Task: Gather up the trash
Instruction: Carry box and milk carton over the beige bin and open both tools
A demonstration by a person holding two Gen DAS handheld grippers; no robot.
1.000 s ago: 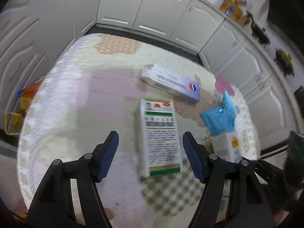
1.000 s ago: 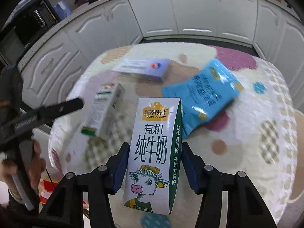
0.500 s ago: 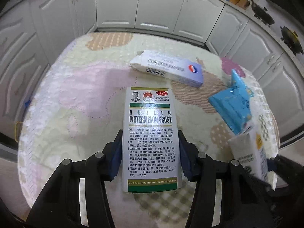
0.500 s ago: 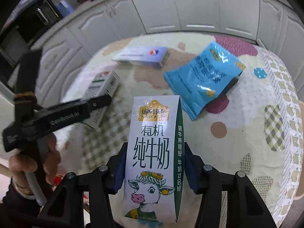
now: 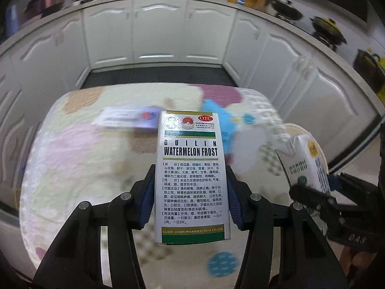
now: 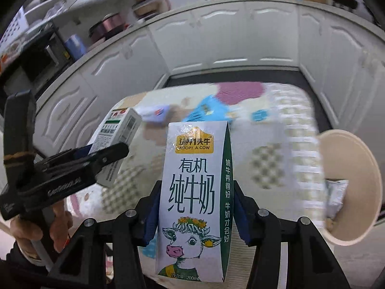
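Observation:
My left gripper [image 5: 190, 192] is shut on a white medicine box [image 5: 190, 173] marked "Watermelon Frost" and holds it up above the table. My right gripper [image 6: 196, 207] is shut on a white milk carton [image 6: 196, 192] with a cow on it, also held up. The carton also shows at the right of the left wrist view [image 5: 305, 163], and the medicine box at the left of the right wrist view [image 6: 115, 142]. A blue snack packet [image 6: 207, 110] and a long white-and-purple box [image 5: 127, 118] lie on the table.
The table has a patterned cloth [image 5: 84, 156]. A beige round bin [image 6: 351, 187] with a wrapper inside stands at the table's right side. White kitchen cabinets [image 5: 158, 31] curve around behind the table.
My left gripper closed on the medicine box and lifted it off the table. My right gripper raised the milk carton and pulled back, and the beige bin came into view.

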